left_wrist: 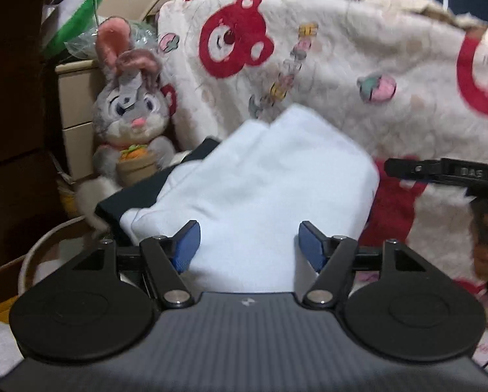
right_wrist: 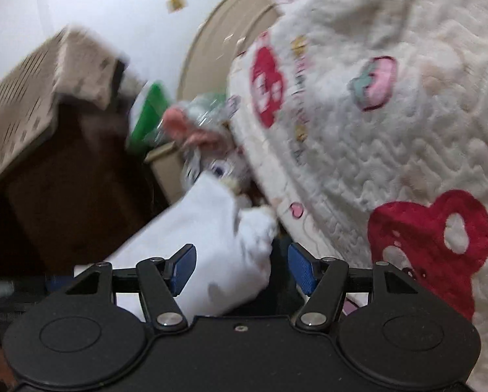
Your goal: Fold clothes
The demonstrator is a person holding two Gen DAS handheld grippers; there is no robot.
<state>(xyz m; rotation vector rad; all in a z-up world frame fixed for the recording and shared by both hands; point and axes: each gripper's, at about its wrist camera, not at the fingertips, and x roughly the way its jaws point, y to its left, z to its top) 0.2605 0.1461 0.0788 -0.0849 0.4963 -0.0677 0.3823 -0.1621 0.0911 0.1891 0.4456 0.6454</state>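
Left gripper (left_wrist: 246, 245) fingers spread wide, gripping nothing; folded white garment (left_wrist: 253, 189) lies between and ahead of them, atop dark folded clothing (left_wrist: 139, 192), likely a finished stack; right gripper (right_wrist: 241, 269) also wide, white cloth between its fingers; bear-print blanket (left_wrist: 358, 65) beyond.

- The folded garment (left_wrist: 260, 176) lies in front of the left gripper (left_wrist: 249, 245), between its spread fingers; it rests partly on a flat garment (left_wrist: 139, 192) that sticks out to its left
- The plush rabbit (left_wrist: 129, 121) sits behind and left of both garments, leaning on the quilt (left_wrist: 358, 65); the drawer unit (left_wrist: 77, 114) stands just behind the rabbit, to its left
- The quilt rises behind and right of the folded garment
- The right gripper (left_wrist: 440, 170) comes in from the right, beside the folded garment's right edge
- In the right wrist view the folded garment (right_wrist: 218, 238) lies between the spread fingers of that gripper (right_wrist: 242, 269); the quilt (right_wrist: 391, 114) is to the right
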